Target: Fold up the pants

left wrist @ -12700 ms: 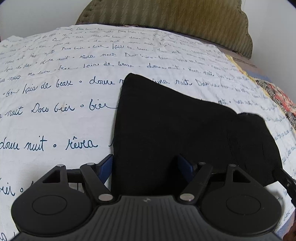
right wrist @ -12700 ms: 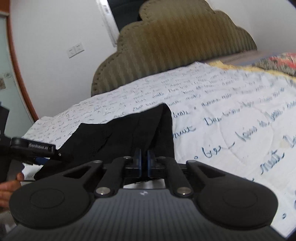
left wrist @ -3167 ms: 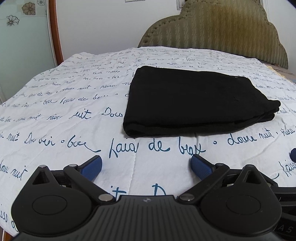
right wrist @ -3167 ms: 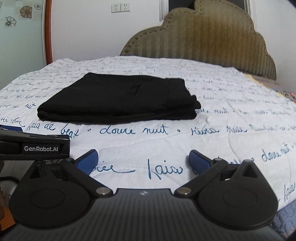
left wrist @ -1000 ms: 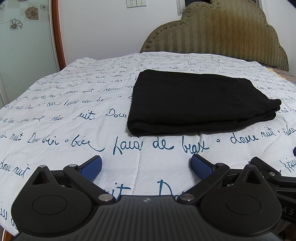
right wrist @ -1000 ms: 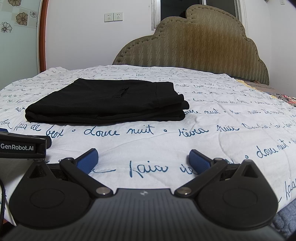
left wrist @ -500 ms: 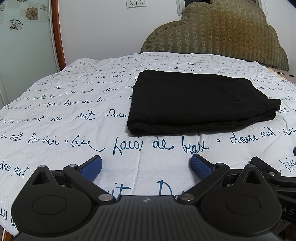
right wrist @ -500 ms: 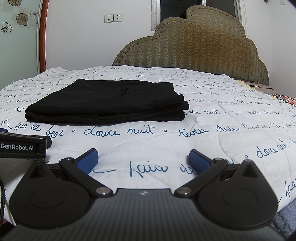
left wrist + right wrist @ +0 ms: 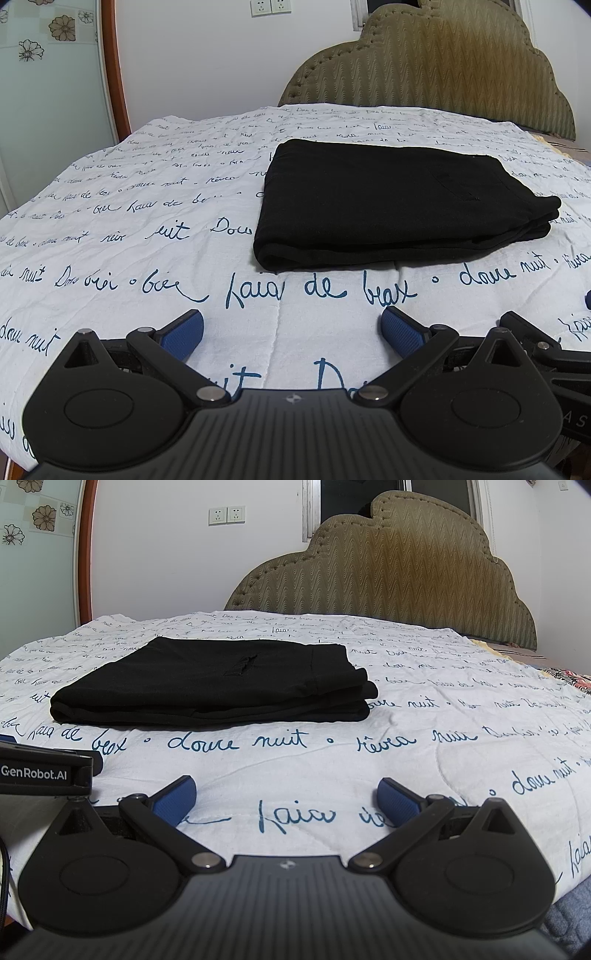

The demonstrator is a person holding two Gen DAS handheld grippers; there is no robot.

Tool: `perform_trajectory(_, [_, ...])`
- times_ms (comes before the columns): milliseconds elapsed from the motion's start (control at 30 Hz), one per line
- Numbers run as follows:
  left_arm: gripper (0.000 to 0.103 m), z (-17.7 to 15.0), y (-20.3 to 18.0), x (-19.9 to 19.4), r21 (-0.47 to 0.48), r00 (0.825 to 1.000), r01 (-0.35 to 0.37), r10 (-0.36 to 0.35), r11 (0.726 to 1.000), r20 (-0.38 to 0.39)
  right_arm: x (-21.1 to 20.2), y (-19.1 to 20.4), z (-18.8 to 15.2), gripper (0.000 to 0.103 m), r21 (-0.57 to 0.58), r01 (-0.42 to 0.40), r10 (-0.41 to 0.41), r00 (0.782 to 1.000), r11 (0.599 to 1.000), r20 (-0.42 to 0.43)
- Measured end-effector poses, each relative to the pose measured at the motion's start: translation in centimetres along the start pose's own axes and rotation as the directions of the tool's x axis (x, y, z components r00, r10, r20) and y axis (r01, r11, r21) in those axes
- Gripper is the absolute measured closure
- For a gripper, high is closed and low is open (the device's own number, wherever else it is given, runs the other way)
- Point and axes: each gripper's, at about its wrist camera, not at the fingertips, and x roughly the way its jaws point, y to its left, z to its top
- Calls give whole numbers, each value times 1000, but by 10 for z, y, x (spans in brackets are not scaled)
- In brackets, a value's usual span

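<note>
Pants (image 9: pixel 391 203) lie folded into a flat black rectangle on the white bedspread (image 9: pixel 147 229), near the middle of the bed and well ahead of both tools. Twelve seconds back the cloth was a loose slanted sheet, with the right tool pinching its edge and the left tool's pads straddling it; now it is a neat stack of layers, its rounded fold facing the cameras and the layered ends showing at its right side. Since half a second ago nothing has shifted in either view.

In the left wrist view the left gripper (image 9: pixel 291 330) hangs above the bedspread with its blue pads (image 9: pixel 183 332) spread wide and nothing between them. In the right wrist view the right gripper (image 9: pixel 284 799) is the same, jaws wide apart and bare, with the pants (image 9: pixel 214 681) ahead and to its left.

Blue cursive writing covers the bedspread: "douce nuit" and "de beaux" can be read, and other words are too small or warped to make out. The left tool's body, at the left edge of the right wrist view, carries a white label (image 9: pixel 35 774) reading "GenRobot.AI".

A padded olive headboard (image 9: pixel 388 576) stands behind the bed, and a double wall socket (image 9: pixel 227 515) sits on the white wall to its left.
</note>
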Motion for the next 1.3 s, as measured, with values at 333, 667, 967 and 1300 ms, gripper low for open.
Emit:
perform_trajectory(333, [0, 0, -5, -3, 46, 999, -15, 14, 999, 30, 0, 0, 0, 0, -1, -2, 2, 1000, 1000, 1])
perform_trajectory(667, [0, 13, -2, 0, 71, 1000, -1, 1, 997, -1, -4, -19, 23, 0, -4, -44, 44, 999, 999, 29])
perform_trajectory(967, [0, 20, -5, -5, 75, 1000, 9, -8, 997, -16, -10, -15, 39, 7, -59, -18, 21, 998, 998, 52])
perform_trajectory(1300, [0, 31, -4, -14, 71, 1000, 27, -27, 997, -2, -14, -13, 44, 9, -60, -53, 56, 996, 997, 64])
